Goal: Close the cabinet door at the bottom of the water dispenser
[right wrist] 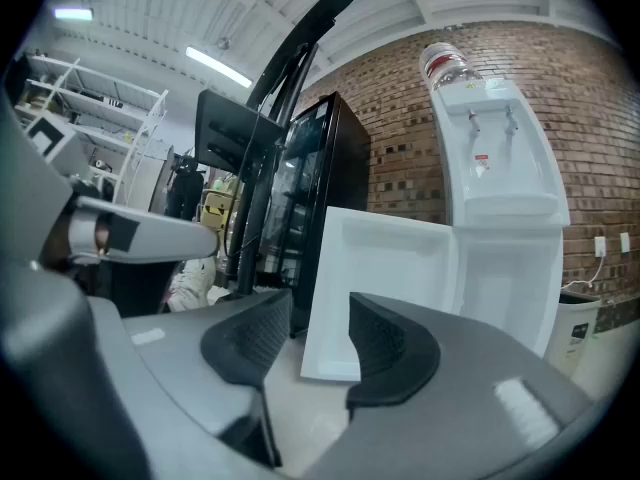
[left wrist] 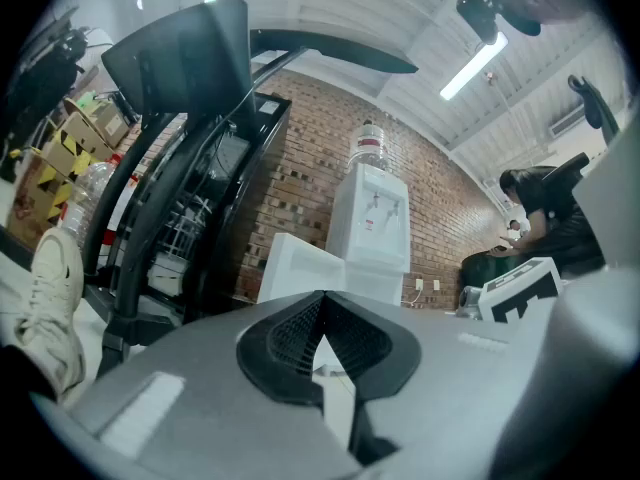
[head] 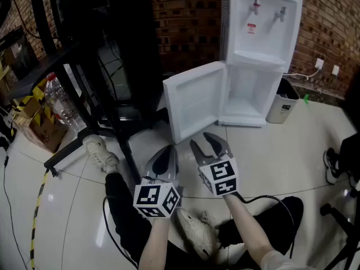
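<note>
Head view first. One white water dispenser (head: 261, 49) stands against the brick wall (head: 185, 16), with two taps (head: 256, 5) up top. One cabinet door (head: 194, 100) hangs at its bottom, swung wide open to the left. The door stands upright with its long axis vertical. It's hinged on its right edge, the moulded inner face is turned this way, and the free edge points out over the floor to the left. There's one small bin (head: 283, 100) just beside the dispenser on the right, and two wall sockets (head: 319, 63) past it. I count two grippers, both low in the frame and near the door without touching it: the left gripper (head: 170, 148) is clenched, and the right gripper (head: 206, 143) is spread.

Left gripper view: the left gripper (left wrist: 320, 296) has its jaw tips pressed together with nothing pinched between them. Over them you see the dispenser (left wrist: 375, 223) with one bottle (left wrist: 368, 148) on top. The door (left wrist: 300, 268) sits to its left, though it's partly hidden behind the jaws, so I can only say it looks open.

Right gripper view: the right gripper (right wrist: 320, 313) has its jaws apart and empty. The open door (right wrist: 385, 278) is framed in the gap, well beyond the tips, upright, with its inner face showing. The dispenser (right wrist: 495, 168) is to its right, and both taps (right wrist: 472, 123) are visible.
</note>
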`<action>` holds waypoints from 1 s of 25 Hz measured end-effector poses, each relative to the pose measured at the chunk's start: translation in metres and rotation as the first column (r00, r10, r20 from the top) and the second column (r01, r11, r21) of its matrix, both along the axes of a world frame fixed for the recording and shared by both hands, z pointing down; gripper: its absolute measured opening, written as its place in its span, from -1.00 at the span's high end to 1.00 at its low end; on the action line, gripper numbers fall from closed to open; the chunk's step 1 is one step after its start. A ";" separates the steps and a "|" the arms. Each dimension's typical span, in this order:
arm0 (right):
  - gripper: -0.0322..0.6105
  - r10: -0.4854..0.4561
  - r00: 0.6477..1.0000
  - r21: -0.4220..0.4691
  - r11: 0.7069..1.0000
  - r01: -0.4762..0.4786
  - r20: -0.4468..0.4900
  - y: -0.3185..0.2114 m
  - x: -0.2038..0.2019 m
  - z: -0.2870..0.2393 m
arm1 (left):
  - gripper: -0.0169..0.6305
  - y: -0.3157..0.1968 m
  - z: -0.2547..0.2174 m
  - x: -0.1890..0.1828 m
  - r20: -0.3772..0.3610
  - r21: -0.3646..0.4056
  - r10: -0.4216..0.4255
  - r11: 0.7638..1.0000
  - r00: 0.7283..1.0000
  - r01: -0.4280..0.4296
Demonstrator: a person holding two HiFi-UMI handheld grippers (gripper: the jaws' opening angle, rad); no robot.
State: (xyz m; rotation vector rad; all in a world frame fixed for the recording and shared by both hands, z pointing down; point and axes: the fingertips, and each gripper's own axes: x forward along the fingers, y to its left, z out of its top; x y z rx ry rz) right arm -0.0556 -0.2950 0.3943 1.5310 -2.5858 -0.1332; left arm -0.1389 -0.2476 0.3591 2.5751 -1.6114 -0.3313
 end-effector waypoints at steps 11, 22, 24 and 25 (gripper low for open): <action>0.22 0.042 0.999 -0.090 0.995 -0.043 -0.006 -0.090 -0.074 0.034 | 0.90 0.012 0.024 -0.049 -0.019 -0.060 -0.036 0.998 0.999 0.034; 0.25 0.251 0.967 -0.075 0.964 -0.255 -0.052 -0.152 -0.075 0.043 | 0.90 0.008 0.010 -0.060 -0.090 -0.065 -0.058 0.997 0.994 0.052; 0.33 0.271 0.961 -0.079 0.958 -0.275 -0.055 -0.156 -0.071 0.046 | 0.90 0.008 0.009 -0.060 -0.101 -0.068 -0.059 0.996 0.993 0.053; 0.39 0.278 0.959 -0.078 0.956 -0.282 -0.056 -0.157 -0.070 0.046 | 0.91 0.008 0.011 -0.061 -0.102 -0.070 -0.058 0.996 0.993 0.051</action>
